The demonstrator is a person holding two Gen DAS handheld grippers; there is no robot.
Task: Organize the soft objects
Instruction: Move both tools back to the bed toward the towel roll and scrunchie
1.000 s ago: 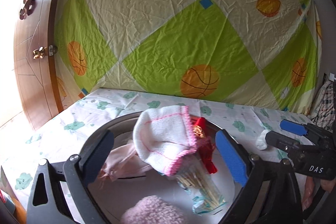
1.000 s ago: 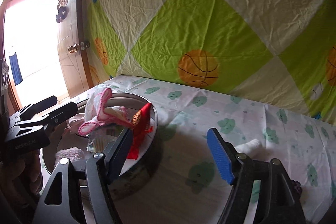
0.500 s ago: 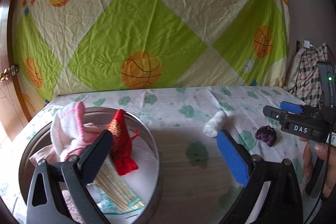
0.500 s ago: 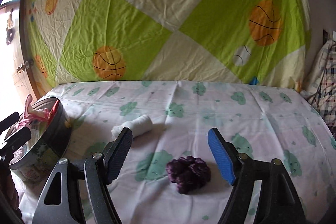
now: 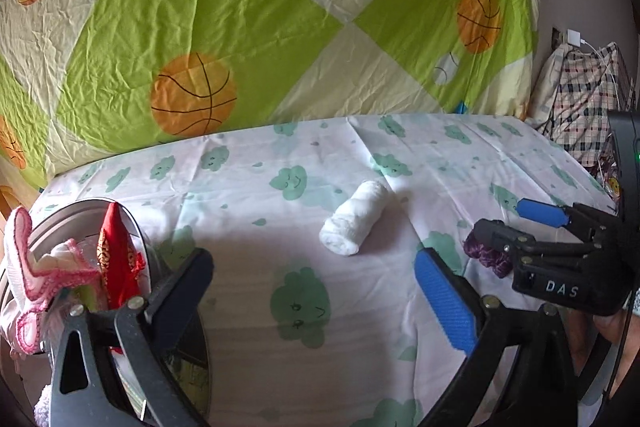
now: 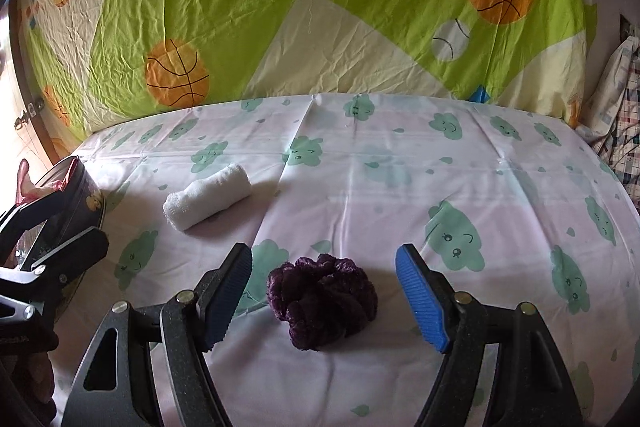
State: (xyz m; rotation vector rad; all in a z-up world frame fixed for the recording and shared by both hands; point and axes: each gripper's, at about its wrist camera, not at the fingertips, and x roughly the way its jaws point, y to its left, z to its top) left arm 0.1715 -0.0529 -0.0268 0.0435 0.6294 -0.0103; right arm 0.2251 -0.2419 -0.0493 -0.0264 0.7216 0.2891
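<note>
Scrunchie lies between the released right claw's fingers, untouched; left claw released too, towel beyond it.

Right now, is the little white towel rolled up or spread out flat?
Rolled up. The white towel lies on the sheet as a short roll, its coiled end showing.

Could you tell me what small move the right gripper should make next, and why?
Probably ease the right gripper down and close it on the purple scrunchie. Its jaws stand open on either side of the scrunchie without touching it, and the scrunchie lies loose on the bed sheet, outside the round tin.
</note>
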